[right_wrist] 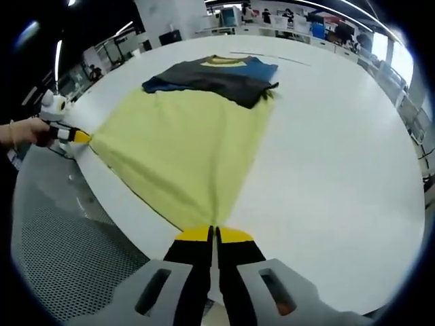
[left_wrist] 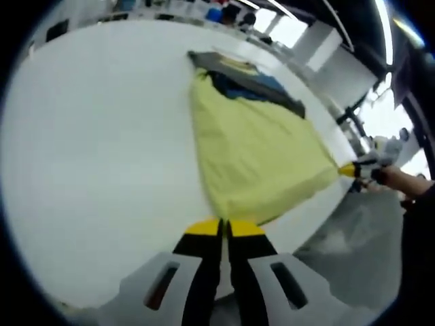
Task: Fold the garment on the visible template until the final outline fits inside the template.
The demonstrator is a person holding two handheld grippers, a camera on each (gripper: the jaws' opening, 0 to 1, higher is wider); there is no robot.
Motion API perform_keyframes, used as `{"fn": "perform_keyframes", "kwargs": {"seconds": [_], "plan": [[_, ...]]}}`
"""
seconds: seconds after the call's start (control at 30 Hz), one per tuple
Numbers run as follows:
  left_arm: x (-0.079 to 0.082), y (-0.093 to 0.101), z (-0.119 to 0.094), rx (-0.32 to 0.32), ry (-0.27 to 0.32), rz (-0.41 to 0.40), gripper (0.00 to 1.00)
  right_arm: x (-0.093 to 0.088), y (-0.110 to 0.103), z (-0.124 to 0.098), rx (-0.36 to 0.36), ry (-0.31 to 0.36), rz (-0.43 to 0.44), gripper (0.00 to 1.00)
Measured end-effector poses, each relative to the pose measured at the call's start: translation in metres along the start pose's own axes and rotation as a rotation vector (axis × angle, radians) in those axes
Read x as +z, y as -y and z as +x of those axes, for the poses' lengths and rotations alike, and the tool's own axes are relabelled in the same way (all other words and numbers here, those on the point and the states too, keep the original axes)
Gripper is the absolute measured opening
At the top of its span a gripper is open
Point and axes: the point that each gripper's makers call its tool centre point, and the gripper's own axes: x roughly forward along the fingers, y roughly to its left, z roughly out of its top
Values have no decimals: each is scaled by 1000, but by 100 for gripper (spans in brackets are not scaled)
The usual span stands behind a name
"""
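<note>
My left gripper [left_wrist: 225,227] has its yellow-tipped jaws pressed together on the near corner of the yellow garment [left_wrist: 255,153], right at the table edge. My right gripper [right_wrist: 213,234] is clamped the same way on the other near corner of the garment [right_wrist: 183,146]. In the left gripper view I see the right gripper [left_wrist: 353,170] off to the right, a hand [left_wrist: 397,180] behind it, pulling the cloth to a point. In the right gripper view the left gripper [right_wrist: 76,136] sits at the far left, drawing its corner taut.

The garment spreads flat between the two held corners and fans away from me across the white table [left_wrist: 102,149]. Its far end lies against, and seems partly under, a pile of dark clothing [right_wrist: 214,76] in grey and blue with a bit of yellow showing; I cannot tell how many pieces make up that pile. I cannot make out any template outline on the table.

Below the table edge I see a grey perforated floor [right_wrist: 61,258]. Beyond the table, the room has bright windows [right_wrist: 401,61], ceiling strip lights [left_wrist: 384,30] and cluttered desks [right_wrist: 299,30] along the far side; what sits on them is too small to tell.
</note>
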Motion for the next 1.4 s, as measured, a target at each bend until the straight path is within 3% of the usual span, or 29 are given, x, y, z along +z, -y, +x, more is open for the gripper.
{"fn": "perform_keyframes", "kwargs": {"seconds": [0.37,0.63,0.93,1.4], "plan": [[-4,1,-7,-3,12,-13,0,1,-1,-10,-5,22,25,3],[-9,14,-23,-79,18,-30,0,1,1,-26,-13,47,45,2],[-27,29,-36,-125,-26,-27,0,-5,-7,-49,5,51,53,2],[-29,43,-69,-174,-7,-31,0,-14,-26,-75,36,44,4,2]]}}
